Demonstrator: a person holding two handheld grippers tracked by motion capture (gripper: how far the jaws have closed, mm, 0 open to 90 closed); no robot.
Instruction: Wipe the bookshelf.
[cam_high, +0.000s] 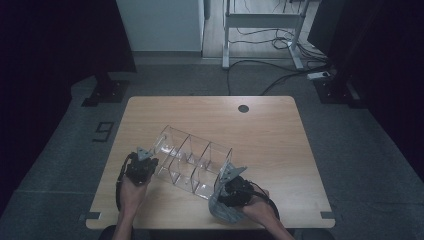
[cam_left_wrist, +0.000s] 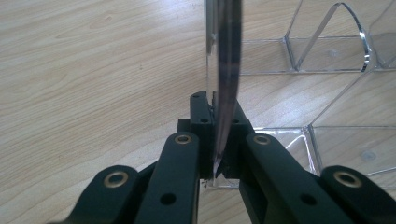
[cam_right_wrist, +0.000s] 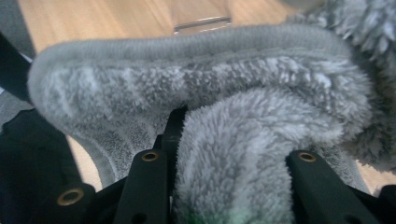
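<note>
High view: I have the clear acrylic organizer (cam_high: 192, 162) lying tilted near the middle of the wooden table (cam_high: 270, 135), with my left gripper (cam_high: 141, 167) at its left end and my right gripper (cam_high: 232, 192) at its near right corner, carrying a grey cloth (cam_high: 222, 210). I judge the step in hand to be wiping the organizer while it is steadied; the next move calls for bringing the cloth flat onto a wall without shifting the piece. Left gripper view: the jaws are clenched on a thin organizer wall (cam_left_wrist: 224, 70), pads pressing both faces. Right gripper view: the jaws stand partly apart, grasping a thick fold of the fluffy cloth (cam_right_wrist: 243, 154), with the organizer's edge (cam_right_wrist: 201, 21) just beyond.
</note>
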